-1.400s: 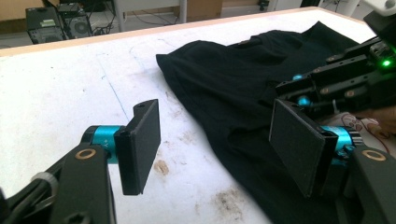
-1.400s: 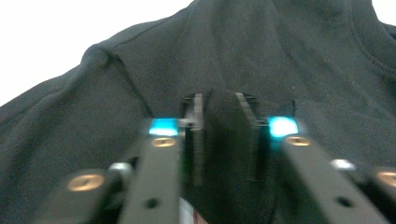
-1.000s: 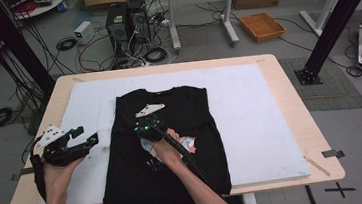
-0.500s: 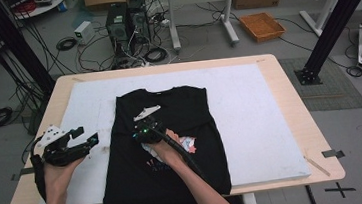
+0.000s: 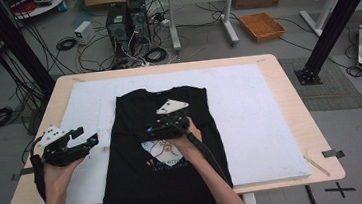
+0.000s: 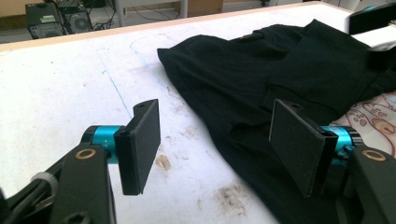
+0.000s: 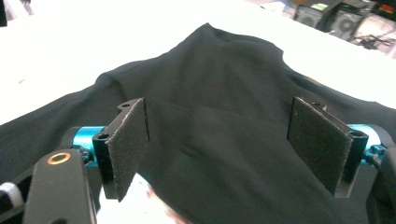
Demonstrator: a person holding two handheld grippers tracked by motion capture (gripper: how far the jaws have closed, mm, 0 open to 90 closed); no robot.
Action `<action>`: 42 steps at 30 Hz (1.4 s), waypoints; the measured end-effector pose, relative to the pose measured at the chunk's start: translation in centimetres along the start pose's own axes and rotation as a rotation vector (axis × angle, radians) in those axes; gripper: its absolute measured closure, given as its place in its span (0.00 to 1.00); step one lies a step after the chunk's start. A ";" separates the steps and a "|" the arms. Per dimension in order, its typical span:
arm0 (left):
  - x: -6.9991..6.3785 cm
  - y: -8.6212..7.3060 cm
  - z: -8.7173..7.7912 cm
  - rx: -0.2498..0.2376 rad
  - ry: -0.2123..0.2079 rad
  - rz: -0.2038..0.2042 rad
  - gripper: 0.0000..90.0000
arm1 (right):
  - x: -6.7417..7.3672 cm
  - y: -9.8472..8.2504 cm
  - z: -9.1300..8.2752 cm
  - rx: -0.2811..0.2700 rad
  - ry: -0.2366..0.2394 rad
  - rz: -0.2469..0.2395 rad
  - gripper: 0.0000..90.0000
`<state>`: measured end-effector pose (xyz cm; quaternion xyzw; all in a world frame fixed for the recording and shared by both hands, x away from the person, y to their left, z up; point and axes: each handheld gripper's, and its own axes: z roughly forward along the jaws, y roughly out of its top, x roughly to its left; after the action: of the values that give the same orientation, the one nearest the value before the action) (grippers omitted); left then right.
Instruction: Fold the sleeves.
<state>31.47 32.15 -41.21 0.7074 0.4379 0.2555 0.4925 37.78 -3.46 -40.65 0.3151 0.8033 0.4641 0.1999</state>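
Fingers (image 7: 123, 142) of right gripper (image 5: 157, 129) just opened, one black T-shirt (image 5: 142, 186), two grippers

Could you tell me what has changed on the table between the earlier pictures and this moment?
The right gripper has just opened its jaws; in its own view they stand wide over the black T-shirt, gripping nothing. In the high view it has shifted slightly up the shirt toward the collar. The left gripper stays open beside the shirt's edge over the white mat, and the shirt lies much as before.

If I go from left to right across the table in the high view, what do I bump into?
Left gripper → black T-shirt → right gripper over the shirt → bare white mat → table's wooden edge.
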 end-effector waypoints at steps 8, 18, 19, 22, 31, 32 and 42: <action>0.0 0.0 0.2 0.003 0.000 0.001 0.38 | -3.8 -1.8 -4.1 -0.035 -0.049 0.050 0.23; 0.5 -0.3 -0.2 0.001 0.011 -0.015 0.38 | -8.9 -7.7 -10.5 -0.135 -0.206 0.083 0.27; 0.5 -0.3 -0.2 0.006 0.011 -0.009 0.38 | -9.2 -8.2 -10.9 -0.144 -0.219 0.083 0.27; 0.4 -0.3 0.0 0.006 0.010 -0.010 0.38 | -9.9 -9.8 -11.6 -0.152 -0.264 0.103 0.27; 0.1 -0.3 0.7 0.014 -0.002 -0.003 0.38 | -10.4 -12.2 -12.6 -0.237 -0.289 0.157 0.28; 0.1 -0.2 0.7 0.012 -0.004 -0.002 0.38 | -10.5 -12.2 -12.6 -0.236 -0.286 0.162 0.28; 0.2 -0.2 0.7 0.008 -0.002 -0.002 0.38 | -10.9 -12.4 -12.6 -0.235 -0.291 0.222 0.23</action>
<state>32.00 32.00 -41.64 0.7090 0.4392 0.2527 0.4904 33.93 -23.44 -44.98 0.4396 0.6669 0.5233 0.2968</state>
